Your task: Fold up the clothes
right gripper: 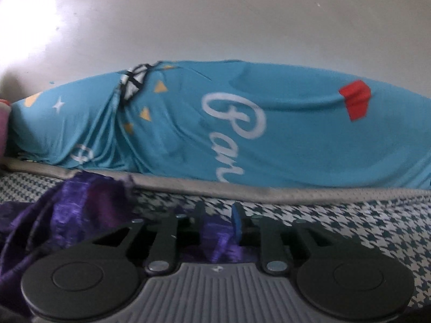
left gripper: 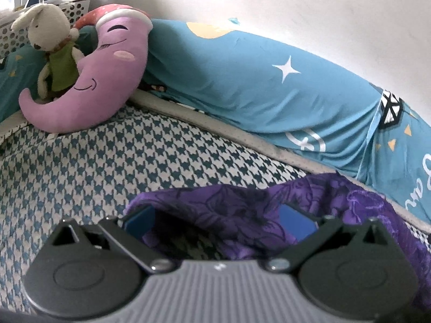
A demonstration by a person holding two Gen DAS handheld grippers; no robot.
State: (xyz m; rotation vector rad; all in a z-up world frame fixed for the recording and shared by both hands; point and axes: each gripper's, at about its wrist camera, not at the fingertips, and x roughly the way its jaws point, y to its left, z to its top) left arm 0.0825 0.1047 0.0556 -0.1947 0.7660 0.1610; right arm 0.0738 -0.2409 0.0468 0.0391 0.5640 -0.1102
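A purple floral garment lies crumpled on the houndstooth bed sheet. My left gripper stands wide open just over its near edge; its blue pads are far apart, with cloth lying loose between them. In the right wrist view the same garment bunches up at the left and runs under my right gripper. Its fingers stand a narrow gap apart, and a fold of purple cloth sits low between them; the blue pad does not look pressed on it. This view is motion-blurred.
A long blue bedding roll with stars and white lettering runs along the wall behind a grey mattress edge. A purple moon plush, a rabbit toy and a white basket sit at the far left.
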